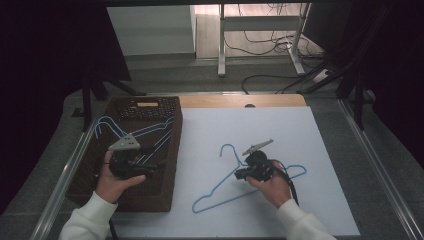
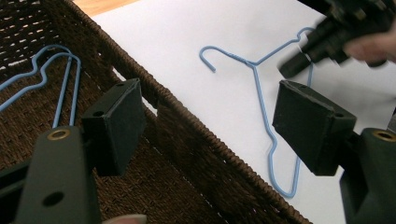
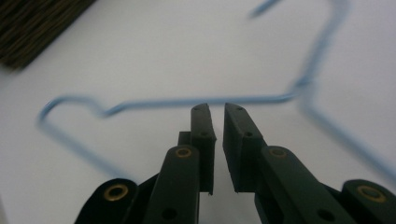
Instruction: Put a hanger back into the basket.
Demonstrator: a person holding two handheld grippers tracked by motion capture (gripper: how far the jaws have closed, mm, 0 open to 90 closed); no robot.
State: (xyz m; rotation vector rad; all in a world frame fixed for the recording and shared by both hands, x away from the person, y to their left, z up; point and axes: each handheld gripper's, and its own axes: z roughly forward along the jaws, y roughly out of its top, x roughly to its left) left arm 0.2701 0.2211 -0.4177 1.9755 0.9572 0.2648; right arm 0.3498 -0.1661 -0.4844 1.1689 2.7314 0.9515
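At the bottom of the high view, two white-sleeved forearms are reaching in, each hand gripping a tool. The left tool (image 1: 152,167) is hovering in the lower left of the frame over a dark brown wicker basket (image 1: 90,172); in the left gripper view its jaws are standing wide apart with nothing between them, straddling the basket's woven rim (image 2: 205,135). Inside the basket, blue wire hangers (image 1: 150,131) are lying together, their hooks pointing toward the upper left corner of the basket.

The right tool (image 1: 239,174) is sitting at centre frame, low over a single blue wire hanger (image 1: 220,185) that is lying flat on the white sheet (image 1: 210,130) covering the tabletop. This hanger's hook is pointing up-frame and its long bottom bar is running toward the lower middle of the frame. In the right gripper view the jaws are standing nearly together, a narrow slit showing between them, and the tips are reaching the hanger's wire (image 3: 187,101); whether the wire is already between them I cannot tell.
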